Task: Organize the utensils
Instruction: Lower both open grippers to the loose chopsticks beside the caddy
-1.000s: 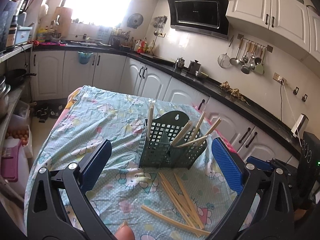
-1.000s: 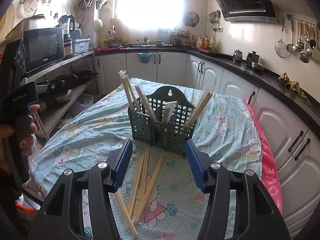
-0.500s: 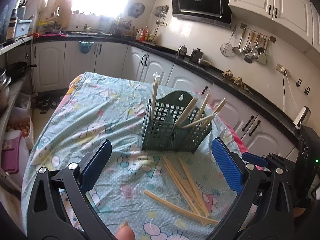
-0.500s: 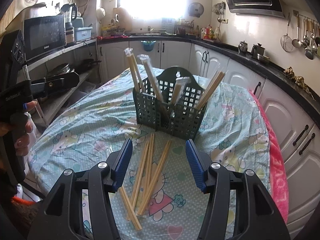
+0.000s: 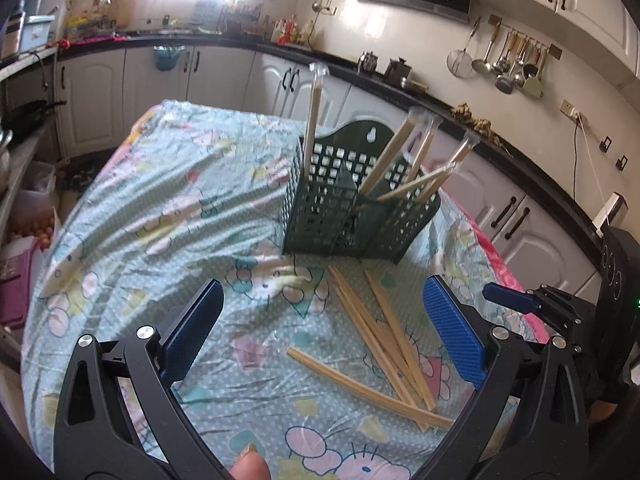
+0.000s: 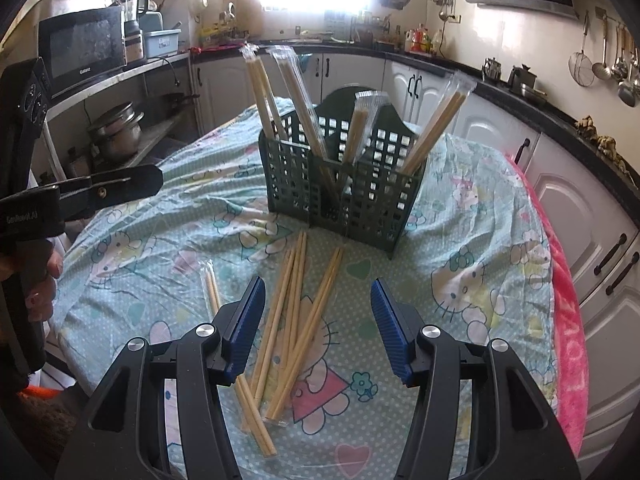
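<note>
A dark green slotted utensil basket (image 5: 352, 208) (image 6: 344, 196) stands on the table with several plastic-wrapped chopstick pairs (image 6: 296, 88) leaning in its compartments. Several more wrapped chopsticks (image 5: 384, 344) (image 6: 296, 320) lie loose on the cloth in front of it. My left gripper (image 5: 320, 332) hovers open above the cloth, left of the loose pile, with nothing between its blue pads. My right gripper (image 6: 318, 320) is open directly over the loose chopsticks, nothing gripped. The right gripper's tip (image 5: 508, 300) shows at the right of the left wrist view; the left gripper's finger (image 6: 120, 184) shows at the left of the right wrist view.
The table wears a pale blue cartoon-print cloth (image 5: 180, 208) with a pink edge (image 6: 568, 320) on the right. White cabinets (image 5: 540, 236) and a black counter wrap around behind. A shelf with pots (image 6: 116, 132) and a microwave (image 6: 80, 48) stands at the left.
Both grippers have sunk toward the table and tipped downward; the basket and loose chopsticks now sit higher and larger in both views. Both stay open.
</note>
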Available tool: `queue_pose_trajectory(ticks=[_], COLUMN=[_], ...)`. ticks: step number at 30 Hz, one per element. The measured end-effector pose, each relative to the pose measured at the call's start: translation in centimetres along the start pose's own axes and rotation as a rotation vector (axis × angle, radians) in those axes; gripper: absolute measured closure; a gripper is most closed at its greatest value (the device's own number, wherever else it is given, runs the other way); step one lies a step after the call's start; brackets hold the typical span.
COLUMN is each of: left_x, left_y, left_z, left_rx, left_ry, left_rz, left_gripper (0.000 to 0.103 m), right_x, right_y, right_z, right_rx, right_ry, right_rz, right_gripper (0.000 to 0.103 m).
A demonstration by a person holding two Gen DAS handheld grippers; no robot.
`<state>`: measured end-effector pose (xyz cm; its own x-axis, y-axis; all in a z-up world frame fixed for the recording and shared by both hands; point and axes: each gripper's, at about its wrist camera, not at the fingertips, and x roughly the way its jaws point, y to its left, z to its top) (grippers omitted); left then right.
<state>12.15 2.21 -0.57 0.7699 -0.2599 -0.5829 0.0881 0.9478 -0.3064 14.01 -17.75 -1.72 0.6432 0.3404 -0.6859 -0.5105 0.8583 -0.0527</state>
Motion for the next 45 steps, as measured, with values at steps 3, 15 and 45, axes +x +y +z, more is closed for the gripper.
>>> queue_pose_trajectory(ticks=[3, 15, 45], left_x=[1.4, 7.1, 16.1], left_y=[0.2, 0.8, 1.8], left_z=[-0.5, -2.0, 0.2], left_rx=[-0.014, -0.082, -0.220], left_ry=[0.044, 0.239, 0.429], left_rz=[-0.012, -0.089, -0.175], left_gripper=[0.011, 0.048, 0.074], right_x=[0.9, 5.8, 16.2], right_y=[-0.5, -3.0, -6.1], right_z=[-0.2, 0.4, 2.9], right_rx=[0.014, 0.087, 0.305], right_ry=[0.022, 0.105, 0.278], right_rz=[0.002, 0.037, 0.175], right_gripper=[0.050, 0.069, 0.079])
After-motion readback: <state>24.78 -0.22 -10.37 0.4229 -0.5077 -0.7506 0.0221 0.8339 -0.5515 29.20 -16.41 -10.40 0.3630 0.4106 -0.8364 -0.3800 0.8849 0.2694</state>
